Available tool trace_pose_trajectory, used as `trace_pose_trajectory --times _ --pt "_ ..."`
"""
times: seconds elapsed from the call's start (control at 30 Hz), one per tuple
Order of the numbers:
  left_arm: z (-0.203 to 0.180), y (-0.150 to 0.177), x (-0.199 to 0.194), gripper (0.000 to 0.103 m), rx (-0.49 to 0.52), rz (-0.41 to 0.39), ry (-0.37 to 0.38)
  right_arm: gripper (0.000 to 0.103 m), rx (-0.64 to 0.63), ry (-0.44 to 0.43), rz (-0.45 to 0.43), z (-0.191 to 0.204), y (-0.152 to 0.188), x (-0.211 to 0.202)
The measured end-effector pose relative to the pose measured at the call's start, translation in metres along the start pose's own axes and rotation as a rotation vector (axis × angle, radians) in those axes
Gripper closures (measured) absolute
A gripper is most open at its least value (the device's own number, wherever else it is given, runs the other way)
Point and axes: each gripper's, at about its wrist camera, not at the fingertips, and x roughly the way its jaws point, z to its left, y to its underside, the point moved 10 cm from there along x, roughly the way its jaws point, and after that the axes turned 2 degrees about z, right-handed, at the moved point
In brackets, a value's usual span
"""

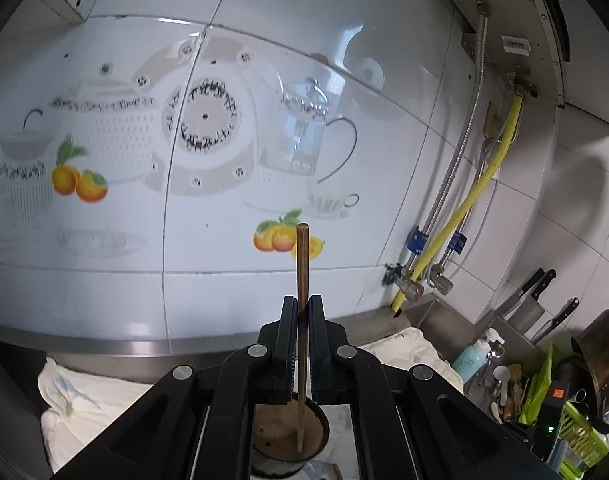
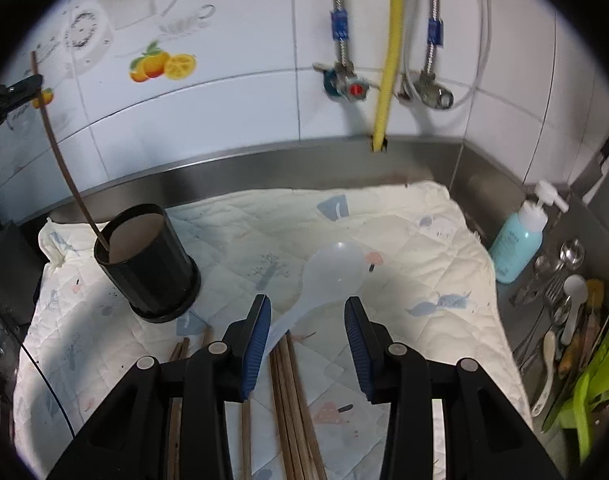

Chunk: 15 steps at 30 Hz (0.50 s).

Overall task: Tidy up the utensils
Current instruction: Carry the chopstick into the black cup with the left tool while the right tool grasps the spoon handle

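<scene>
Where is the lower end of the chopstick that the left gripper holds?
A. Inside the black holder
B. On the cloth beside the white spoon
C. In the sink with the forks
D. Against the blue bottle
A: the left gripper is shut on the chopstick, and its lower tip sits inside the black holder.

The left gripper (image 1: 303, 308), black with 2 blue-padded fingers, sits at lower centre of its view, jaws clamped together on a thin brown wooden chopstick (image 1: 302, 264) standing upright. The right gripper (image 2: 307, 320), angled downward at lower centre of its view, has its 2 blue pads (image 2: 259, 344) parted, touching nothing.
</scene>
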Motion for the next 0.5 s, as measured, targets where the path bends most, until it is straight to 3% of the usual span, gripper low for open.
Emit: trace_pose_trajectory --times 0.23,0.5 --pt "0.004 0.002 0.005 0.099 0.028 -0.010 -0.025 0.060 0.060 -0.045 0.082 -0.006 0.010 0.033" --pt "0.022 0.014 0.024 0.099 -0.013 0.010 -0.023 0.060 0.162 -0.066 0.152 -0.031 0.008 0.080"
